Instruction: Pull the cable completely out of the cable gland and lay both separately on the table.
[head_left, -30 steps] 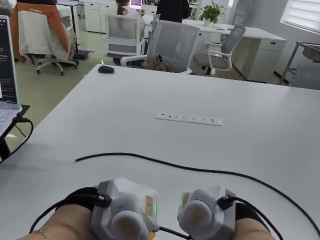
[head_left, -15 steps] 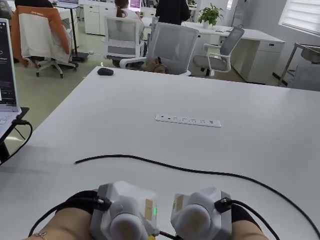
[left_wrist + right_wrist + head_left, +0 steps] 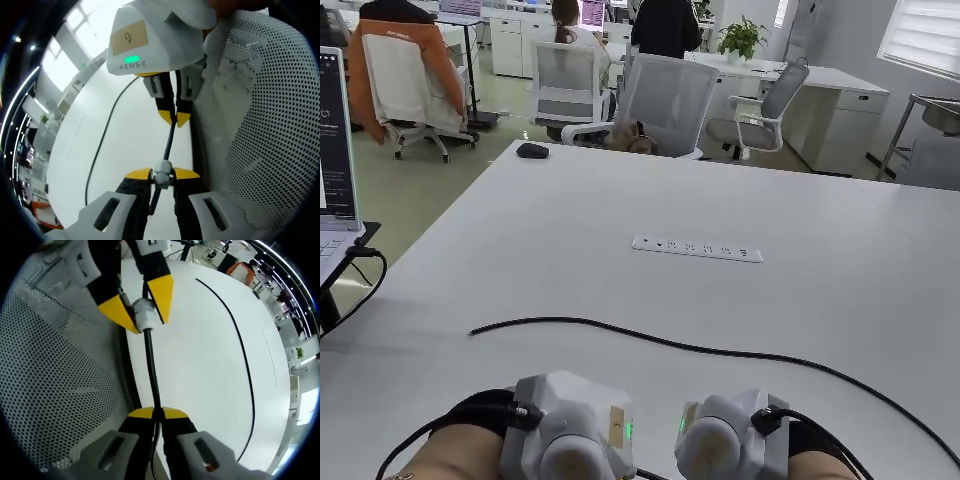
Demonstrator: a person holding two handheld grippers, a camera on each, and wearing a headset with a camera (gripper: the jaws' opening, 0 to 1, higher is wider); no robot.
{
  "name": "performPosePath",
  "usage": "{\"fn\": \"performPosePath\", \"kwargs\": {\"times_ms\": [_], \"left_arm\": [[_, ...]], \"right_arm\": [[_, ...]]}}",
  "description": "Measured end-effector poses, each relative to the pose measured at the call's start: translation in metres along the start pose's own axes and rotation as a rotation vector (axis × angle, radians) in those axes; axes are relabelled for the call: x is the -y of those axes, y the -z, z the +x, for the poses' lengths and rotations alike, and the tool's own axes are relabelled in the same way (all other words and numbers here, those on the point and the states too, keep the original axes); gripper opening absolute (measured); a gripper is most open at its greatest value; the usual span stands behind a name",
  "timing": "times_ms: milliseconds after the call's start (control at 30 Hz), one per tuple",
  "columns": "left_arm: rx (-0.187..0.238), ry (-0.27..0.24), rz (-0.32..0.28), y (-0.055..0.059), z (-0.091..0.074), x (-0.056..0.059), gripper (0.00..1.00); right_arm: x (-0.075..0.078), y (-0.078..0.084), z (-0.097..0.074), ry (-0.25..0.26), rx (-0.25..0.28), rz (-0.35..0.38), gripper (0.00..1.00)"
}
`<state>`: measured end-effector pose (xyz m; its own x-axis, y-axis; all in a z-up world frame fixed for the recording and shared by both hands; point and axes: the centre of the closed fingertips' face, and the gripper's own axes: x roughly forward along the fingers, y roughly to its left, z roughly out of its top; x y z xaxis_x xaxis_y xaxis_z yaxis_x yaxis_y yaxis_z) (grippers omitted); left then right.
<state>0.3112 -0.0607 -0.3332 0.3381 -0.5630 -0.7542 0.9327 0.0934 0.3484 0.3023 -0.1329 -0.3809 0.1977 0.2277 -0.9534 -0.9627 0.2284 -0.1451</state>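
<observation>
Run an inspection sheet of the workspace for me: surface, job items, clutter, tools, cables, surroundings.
Surface: white table, flat.
Job's things: black cable lies across the table; its near end runs through the white gland, not yet out.
Clutter: power strip and mouse, both well beyond the work.
Tools: left tool shut on the gland; right tool shut on the cable, apart from the gland.
Cables: a lead loops down from the laptop, left of the table.
Surroundings: office chairs, desks, a plant, people beyond.
</observation>
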Motion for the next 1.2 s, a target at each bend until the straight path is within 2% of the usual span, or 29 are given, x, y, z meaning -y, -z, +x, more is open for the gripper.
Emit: {"fn": "performPosePath", "kwargs": {"times_ms": [167, 333, 467, 500, 533, 567, 600, 633, 733, 767, 833, 900, 1067, 1100, 1200], "left_arm": [[0.000, -0.009, -0.011, 0.000, -0.003, -0.002, 0.17], [0.002, -0.012, -0.011, 0.001, -0.002, -0.003, 0.17], [0.007, -0.017, -0.010, 0.000, -0.003, -0.004, 0.17], [0.007, -0.018, -0.007, -0.001, -0.003, -0.004, 0.17], [0.008, -0.017, -0.006, -0.001, -0.003, -0.003, 0.17], [0.009, -0.010, -0.006, -0.002, -0.003, -0.002, 0.17], [0.011, -0.007, -0.005, -0.003, -0.003, -0.001, 0.17], [0.015, -0.005, -0.001, -0.004, -0.003, 0.000, 0.17], [0.024, -0.003, 0.007, -0.007, -0.004, 0.001, 0.17], [0.027, -0.003, 0.009, -0.008, -0.004, 0.001, 0.17], [0.039, -0.005, 0.010, -0.010, -0.004, 0.000, 0.17], [0.051, -0.006, -0.001, -0.012, -0.005, 0.000, 0.17], [0.047, -0.011, -0.001, -0.011, -0.006, -0.001, 0.17], [0.045, -0.016, -0.003, -0.010, -0.006, -0.002, 0.17], [0.041, -0.034, -0.024, -0.006, -0.008, -0.008, 0.17]], "right_arm": [[0.006, 0.016, 0.000, 0.026, -0.066, 0.028, 0.03], [0.010, 0.023, -0.002, 0.040, -0.087, 0.065, 0.03], [0.005, 0.021, -0.001, 0.019, -0.083, 0.060, 0.04], [0.004, 0.018, -0.002, 0.021, -0.073, 0.055, 0.07], [0.003, 0.007, -0.002, 0.019, -0.027, 0.032, 0.11], [0.000, -0.008, -0.002, 0.008, 0.044, 0.020, 0.16], [-0.004, -0.017, -0.004, -0.005, 0.086, 0.024, 0.19], [-0.009, -0.030, -0.007, -0.027, 0.141, 0.020, 0.19], [-0.009, -0.046, -0.012, -0.015, 0.201, -0.005, 0.21], [-0.009, -0.045, -0.013, -0.013, 0.197, -0.011, 0.20], [-0.008, -0.042, -0.011, -0.014, 0.185, -0.016, 0.07], [-0.007, -0.038, -0.011, -0.013, 0.175, -0.020, 0.04], [-0.005, -0.035, -0.011, 0.001, 0.160, -0.014, 0.03], [-0.003, -0.029, -0.011, 0.013, 0.127, -0.014, 0.03], [-0.001, -0.020, -0.009, 0.023, 0.095, -0.020, 0.03]]}}
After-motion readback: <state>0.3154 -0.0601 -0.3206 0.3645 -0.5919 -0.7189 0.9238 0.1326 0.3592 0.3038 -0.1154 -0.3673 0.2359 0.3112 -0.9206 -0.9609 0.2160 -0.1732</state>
